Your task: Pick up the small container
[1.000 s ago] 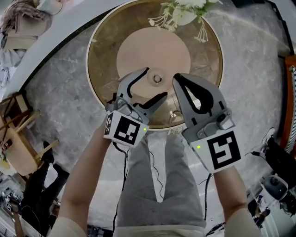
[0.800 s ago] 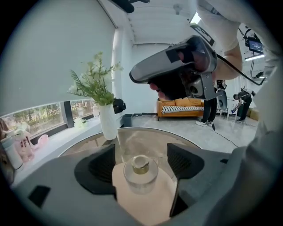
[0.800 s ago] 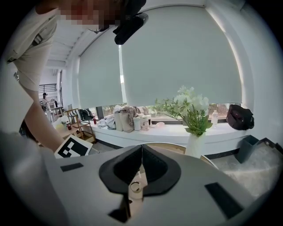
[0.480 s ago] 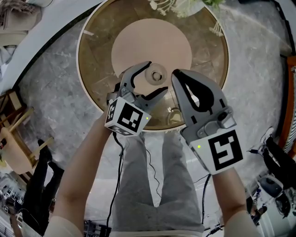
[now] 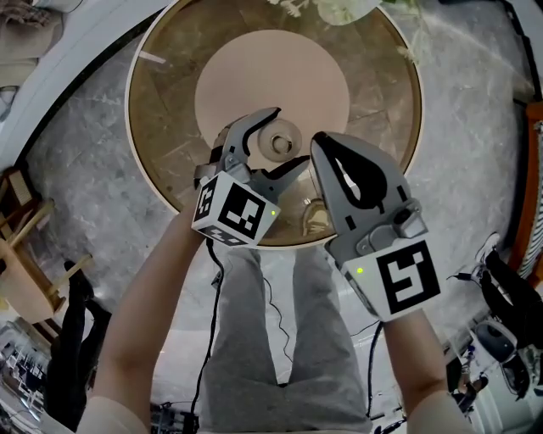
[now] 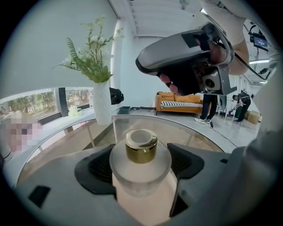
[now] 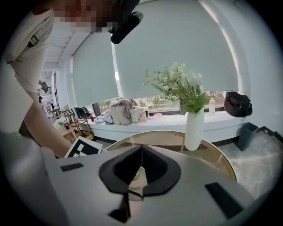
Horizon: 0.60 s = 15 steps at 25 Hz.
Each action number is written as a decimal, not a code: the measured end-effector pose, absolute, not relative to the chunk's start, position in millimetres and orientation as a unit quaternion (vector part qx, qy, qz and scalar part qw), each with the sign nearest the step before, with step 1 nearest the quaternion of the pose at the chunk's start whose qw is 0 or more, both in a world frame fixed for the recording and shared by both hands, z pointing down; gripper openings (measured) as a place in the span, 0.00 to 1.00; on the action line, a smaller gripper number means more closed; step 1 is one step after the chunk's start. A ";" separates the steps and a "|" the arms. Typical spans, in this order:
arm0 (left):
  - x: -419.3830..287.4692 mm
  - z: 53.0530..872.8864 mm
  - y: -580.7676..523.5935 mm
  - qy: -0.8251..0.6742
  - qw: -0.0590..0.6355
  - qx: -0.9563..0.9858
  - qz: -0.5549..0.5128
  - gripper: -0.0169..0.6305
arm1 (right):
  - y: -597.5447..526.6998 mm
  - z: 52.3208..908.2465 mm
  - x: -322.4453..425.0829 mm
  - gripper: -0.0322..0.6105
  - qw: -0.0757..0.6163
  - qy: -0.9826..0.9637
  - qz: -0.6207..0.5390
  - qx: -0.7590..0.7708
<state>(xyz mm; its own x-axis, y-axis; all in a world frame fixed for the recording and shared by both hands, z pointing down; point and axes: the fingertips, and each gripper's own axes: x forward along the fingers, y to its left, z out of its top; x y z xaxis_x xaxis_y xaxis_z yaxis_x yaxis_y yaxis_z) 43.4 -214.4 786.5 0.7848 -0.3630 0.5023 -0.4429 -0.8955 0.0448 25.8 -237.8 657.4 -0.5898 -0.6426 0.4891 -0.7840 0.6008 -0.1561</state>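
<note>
The small container [image 5: 278,140] is a frosted glass pot with a gold cap [image 6: 141,145]. It stands on the pink middle disc [image 5: 271,76] of the round glass table [image 5: 161,127]. My left gripper [image 5: 284,140] is open, with one jaw on each side of the container. In the left gripper view [image 6: 140,165] the pads lie close beside its body, and I see no squeeze. My right gripper [image 5: 321,142] hovers just right of the container, shut and holding nothing. Its closed jaws [image 7: 141,152] hide most of the container in the right gripper view.
A white vase of flowers [image 5: 339,8] [image 6: 101,108] [image 7: 194,128] stands at the table's far rim. The person's grey-clad legs [image 5: 254,322] are at the near rim. A wooden chair [image 5: 25,246] sits on the floor at left. A windowsill with bags [image 7: 128,112] runs behind.
My left gripper has slid forward, so the container, once beyond its tips, now stands between its jaws. The right gripper has stayed shut beside it. The head view has shifted a little.
</note>
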 end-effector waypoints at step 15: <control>47.8 807.9 -220.5 -0.229 0.077 0.934 0.262 0.56 | -231.4 692.1 24.9 0.06 0.218 -0.878 0.199 0.378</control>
